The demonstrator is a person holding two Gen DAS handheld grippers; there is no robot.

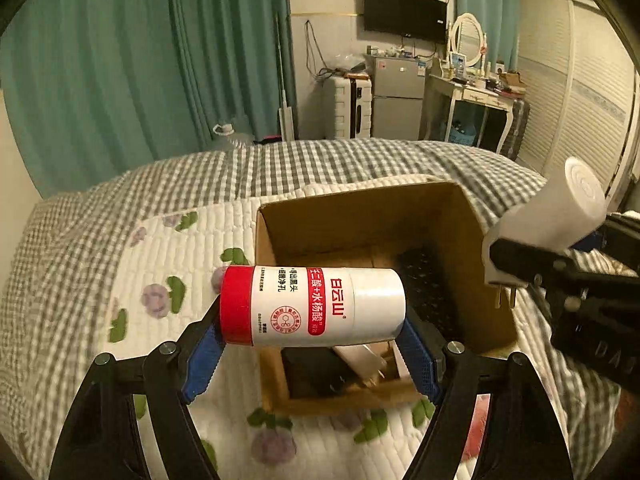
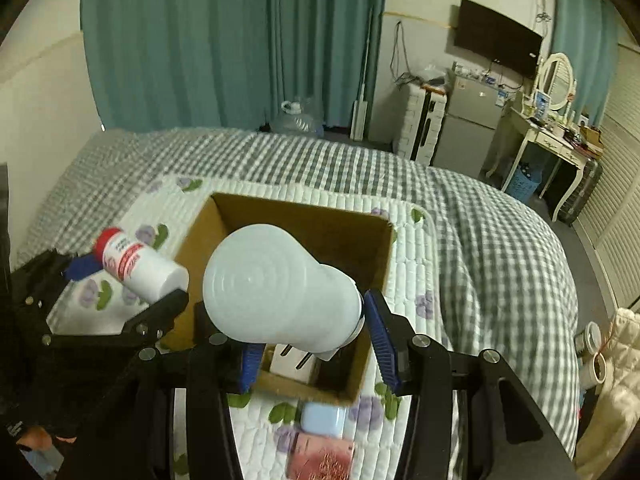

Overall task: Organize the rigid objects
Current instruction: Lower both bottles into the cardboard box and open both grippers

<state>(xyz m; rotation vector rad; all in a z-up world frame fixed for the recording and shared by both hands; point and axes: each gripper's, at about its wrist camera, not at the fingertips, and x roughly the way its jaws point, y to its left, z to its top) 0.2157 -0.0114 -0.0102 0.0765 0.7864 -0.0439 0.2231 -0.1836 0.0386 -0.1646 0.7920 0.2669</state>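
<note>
Left wrist view has my left tongs (image 1: 312,334) clamped on the red-capped bottle (image 1: 314,306) above the cardboard box (image 1: 362,216) on the bed, right tongs (image 1: 520,276) at 3 o'clock gripping the white night light (image 1: 560,210), so I should lower each squarely inside before releasing.

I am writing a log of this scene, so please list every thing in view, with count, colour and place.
cardboard box: one, brown, open, on the bed.
canister: one, white with red cap, held sideways over the box's near left corner.
plug-in lamp: one, white, held above the box.
small case: one, pale blue, on quilt before the box.
pink packet: one, beside the case.
quilt: one, white with flowers.
left gripper: jaws shut on canister.
right gripper: jaws shut on lamp.
</note>
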